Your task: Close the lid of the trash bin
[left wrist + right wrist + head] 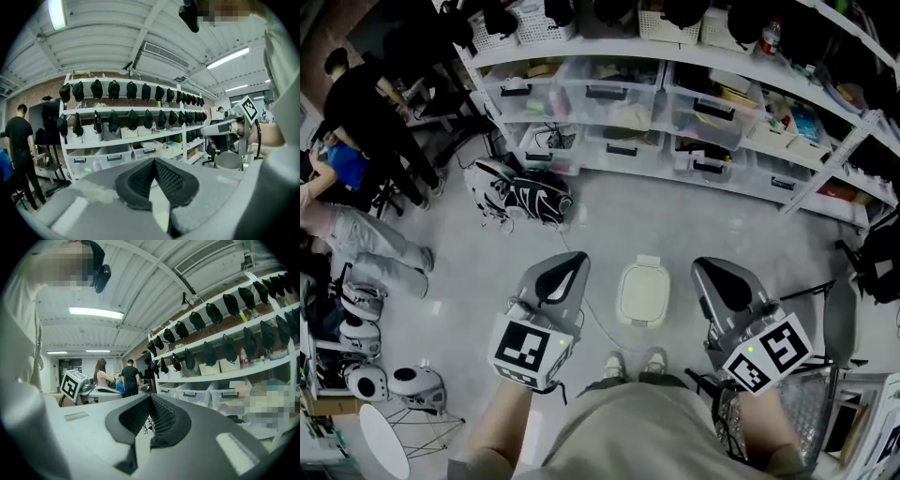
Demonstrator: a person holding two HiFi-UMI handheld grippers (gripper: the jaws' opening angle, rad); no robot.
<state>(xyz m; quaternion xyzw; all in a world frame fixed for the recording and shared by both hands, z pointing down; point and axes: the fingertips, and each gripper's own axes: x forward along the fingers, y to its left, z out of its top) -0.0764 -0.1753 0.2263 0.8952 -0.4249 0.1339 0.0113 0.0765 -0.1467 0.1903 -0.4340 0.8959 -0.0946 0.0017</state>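
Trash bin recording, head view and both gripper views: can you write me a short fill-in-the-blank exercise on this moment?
1. In the head view the trash bin stands on the floor ____ the left gripper and the right gripper.
2. In each gripper's own view the jaws are ____, with nothing held.
3. The bin sits just ahead of the person's ____.

Missing words: between; shut; shoes
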